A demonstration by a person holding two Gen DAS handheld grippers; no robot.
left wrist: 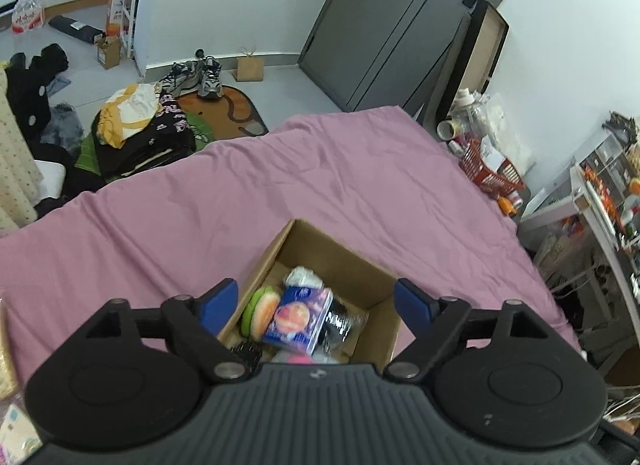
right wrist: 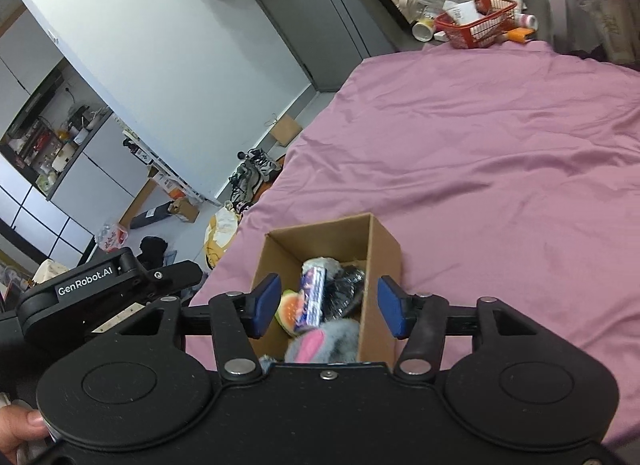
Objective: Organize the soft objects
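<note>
Soft objects sit packed in one open brown cardboard box (left wrist: 372,285) on the pink-sheeted bed (left wrist: 320,169): one plush burger toy (left wrist: 262,311), one blue-and-pink tissue pack (left wrist: 298,319), one grey-and-pink fluffy toy (right wrist: 324,341), a crinkly black wrapped item (right wrist: 346,291) and a white bundle (left wrist: 302,277) behind. The box lies just ahead of and below both grippers, its long axis running away from them. The left gripper (left wrist: 316,305) has its fingers spread wide, holding nothing; the right gripper (right wrist: 326,307) is about half open, also empty. Neither looks clearly nearer.
</note>
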